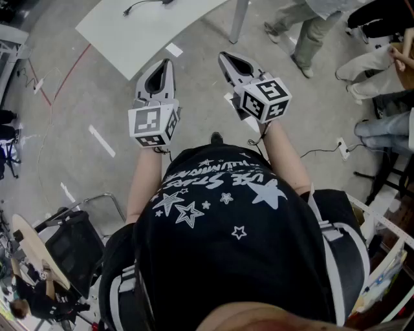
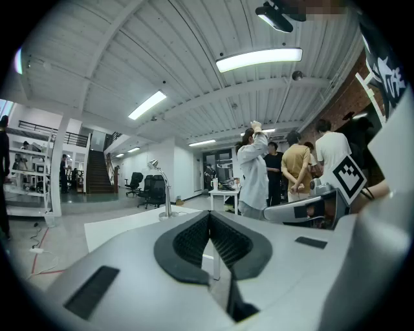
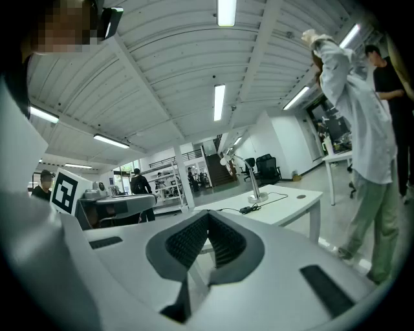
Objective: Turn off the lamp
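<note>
A silver desk lamp [image 3: 248, 173] with a round base stands on a white table [image 3: 291, 205]; its cord and inline switch [image 3: 246, 209] lie beside it. The same lamp [image 2: 164, 189] shows small and far off in the left gripper view. In the head view only the table's near part [image 1: 145, 29] and a cable [image 1: 139, 6] on it are visible. My left gripper [image 1: 166, 63] and right gripper [image 1: 224, 57] are held side by side in front of the person's chest, well short of the table. Both are shut, with nothing between the jaws.
Several people stand to the right, one in light clothes [image 3: 362, 136] close to the table's end. A black chair [image 1: 71, 245] is at the lower left, and a power strip with cable [image 1: 343, 149] lies on the floor at right. Office chairs [image 2: 150, 189] stand behind the table.
</note>
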Available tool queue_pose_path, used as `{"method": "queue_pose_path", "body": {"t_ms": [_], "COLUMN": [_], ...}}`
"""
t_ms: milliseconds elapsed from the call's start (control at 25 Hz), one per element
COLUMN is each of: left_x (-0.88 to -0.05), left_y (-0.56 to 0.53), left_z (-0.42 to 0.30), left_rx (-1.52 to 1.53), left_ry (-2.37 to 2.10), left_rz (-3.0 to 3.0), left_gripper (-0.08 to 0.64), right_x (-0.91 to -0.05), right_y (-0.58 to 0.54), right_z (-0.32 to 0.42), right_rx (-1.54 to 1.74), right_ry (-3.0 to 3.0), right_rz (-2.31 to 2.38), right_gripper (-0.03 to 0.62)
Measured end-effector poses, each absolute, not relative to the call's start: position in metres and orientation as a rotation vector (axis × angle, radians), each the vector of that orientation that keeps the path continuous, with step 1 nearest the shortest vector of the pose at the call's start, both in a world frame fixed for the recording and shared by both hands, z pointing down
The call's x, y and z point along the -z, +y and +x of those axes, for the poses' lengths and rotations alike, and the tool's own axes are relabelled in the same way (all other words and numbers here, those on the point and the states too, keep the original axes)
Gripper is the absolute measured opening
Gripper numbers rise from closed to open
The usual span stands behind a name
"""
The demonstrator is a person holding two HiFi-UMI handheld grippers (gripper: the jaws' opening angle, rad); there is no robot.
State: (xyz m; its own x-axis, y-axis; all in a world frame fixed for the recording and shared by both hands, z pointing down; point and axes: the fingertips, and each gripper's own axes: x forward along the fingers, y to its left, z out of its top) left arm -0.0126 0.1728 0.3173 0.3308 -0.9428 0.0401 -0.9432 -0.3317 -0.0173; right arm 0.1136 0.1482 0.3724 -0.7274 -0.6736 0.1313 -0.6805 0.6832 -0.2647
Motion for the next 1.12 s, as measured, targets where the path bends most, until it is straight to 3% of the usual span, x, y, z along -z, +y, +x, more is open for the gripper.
{"method": "queue_pose_path", "body": {"t_ms": [1120], "left_x": [-0.345], "left_y": [0.099], "left_z": [-0.023], "left_rx": [-0.106], "left_ry": [-1.786], "left_rz": [2.526], "left_gripper": [0.011], "right_x": [-0.393], "right_y": [0.085], "right_z": [0.116], "right_rx": [-0.472], "right_ry": [-2.805], "right_rz": [1.158], "right_gripper": [0.005]}}
